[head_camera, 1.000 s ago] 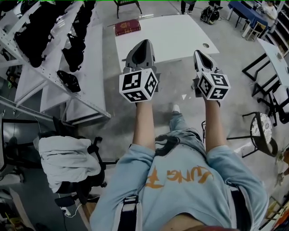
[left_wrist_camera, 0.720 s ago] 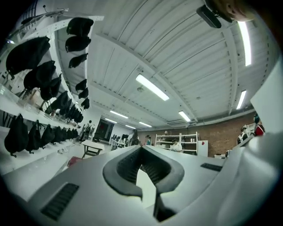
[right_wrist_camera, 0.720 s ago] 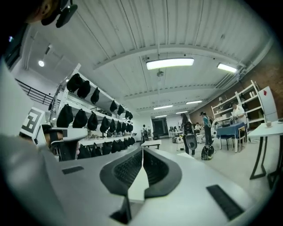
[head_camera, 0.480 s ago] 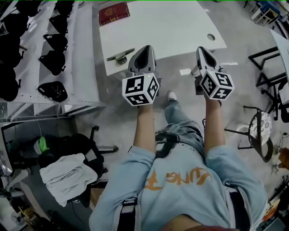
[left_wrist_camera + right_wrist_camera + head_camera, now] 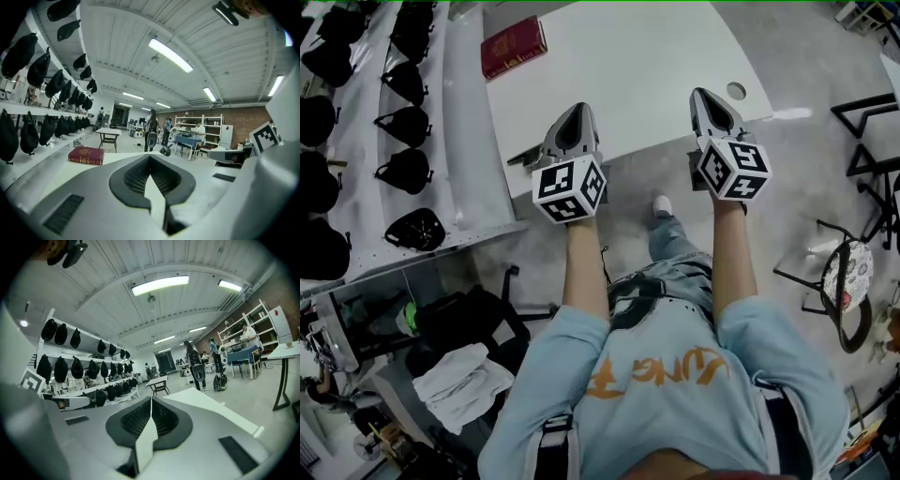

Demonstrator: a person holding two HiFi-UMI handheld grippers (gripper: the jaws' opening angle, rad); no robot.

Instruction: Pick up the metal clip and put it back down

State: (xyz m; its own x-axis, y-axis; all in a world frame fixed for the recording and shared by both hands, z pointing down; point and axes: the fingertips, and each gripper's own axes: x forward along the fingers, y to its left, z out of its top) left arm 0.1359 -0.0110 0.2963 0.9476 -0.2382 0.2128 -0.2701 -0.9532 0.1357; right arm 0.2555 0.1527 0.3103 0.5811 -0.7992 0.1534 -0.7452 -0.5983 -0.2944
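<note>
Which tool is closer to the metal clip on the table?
Left. The left tool is right beside the metal clip at the near edge of the table; the right tool is well off to the clip's right.

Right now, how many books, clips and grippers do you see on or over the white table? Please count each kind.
Books: 1, the red book at the far-left corner of the white table.
Clips: 1, the metal clip at the near edge.
Grippers: 2, left gripper and right gripper, both with jaws together, holding nothing.
Total: 4.
</note>
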